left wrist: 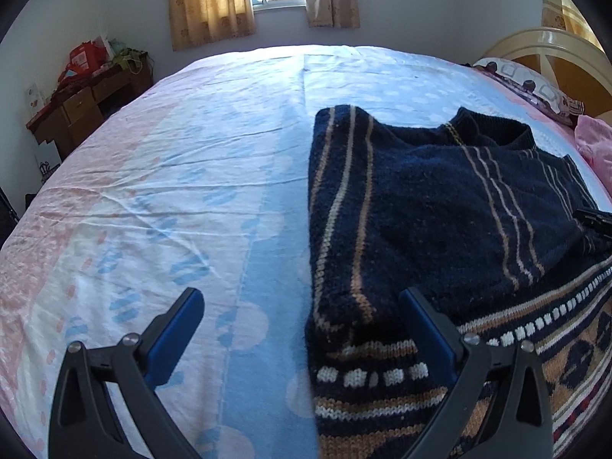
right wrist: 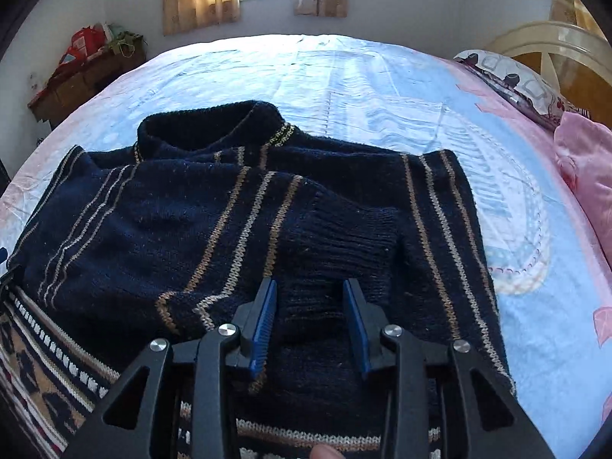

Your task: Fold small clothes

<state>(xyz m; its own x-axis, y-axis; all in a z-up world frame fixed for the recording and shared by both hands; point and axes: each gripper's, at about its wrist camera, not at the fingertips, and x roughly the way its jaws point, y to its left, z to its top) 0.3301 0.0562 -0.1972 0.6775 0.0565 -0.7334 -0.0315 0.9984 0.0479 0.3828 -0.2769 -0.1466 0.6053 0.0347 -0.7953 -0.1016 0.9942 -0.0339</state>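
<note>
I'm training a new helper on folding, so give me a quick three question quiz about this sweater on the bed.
1. True or false: both sleeves of the navy knitted sweater with tan stripes are folded across its body.
2. What lies between the right gripper jaws? A) ribbed sleeve cuff B) collar C) pillow
3. Are the left gripper jaws open or shut?

Key: 1 true; 2 A; 3 open, straddling the sweater's left edge on the blue and pink patterned bedsheet.
</note>
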